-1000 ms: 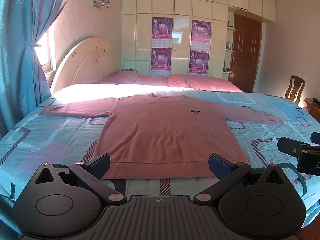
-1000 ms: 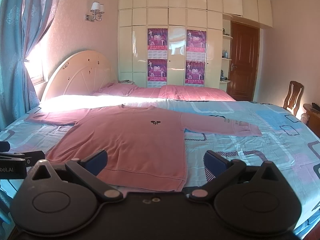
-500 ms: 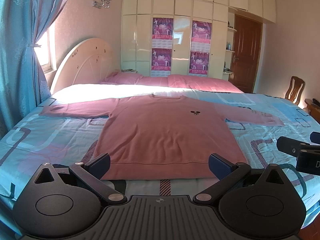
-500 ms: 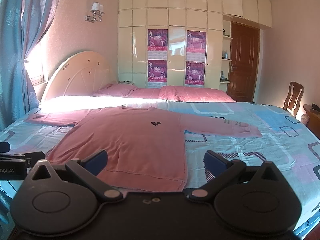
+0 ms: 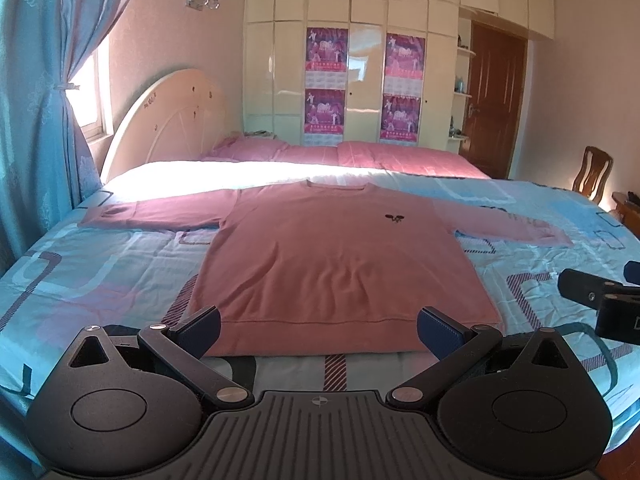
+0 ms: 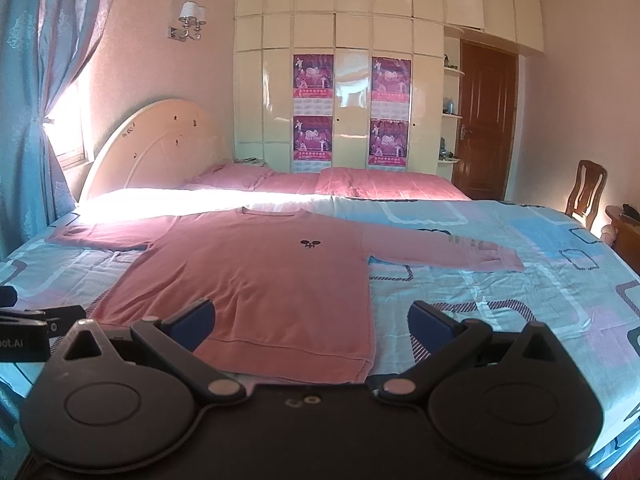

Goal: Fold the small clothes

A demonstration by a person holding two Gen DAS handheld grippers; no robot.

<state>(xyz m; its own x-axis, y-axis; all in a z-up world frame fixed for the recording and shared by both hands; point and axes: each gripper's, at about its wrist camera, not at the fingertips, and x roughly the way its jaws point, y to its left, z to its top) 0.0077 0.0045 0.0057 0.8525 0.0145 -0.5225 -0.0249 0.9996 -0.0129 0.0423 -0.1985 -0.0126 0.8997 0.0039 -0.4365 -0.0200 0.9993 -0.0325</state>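
Observation:
A pink long-sleeved sweater (image 5: 336, 256) lies flat, front up, on the blue patterned bedspread (image 5: 100, 264), sleeves spread left and right. It also shows in the right wrist view (image 6: 260, 280). My left gripper (image 5: 319, 326) is open and empty, hovering just before the sweater's bottom hem. My right gripper (image 6: 311, 318) is open and empty, near the hem's right corner. The right gripper's side shows at the right edge of the left wrist view (image 5: 600, 300).
Pink pillows (image 5: 360, 156) and a cream headboard (image 5: 160, 120) lie at the bed's far end. A blue curtain (image 5: 36, 100) hangs at left. A wooden chair (image 6: 586, 190) and a door (image 6: 486, 120) stand at right.

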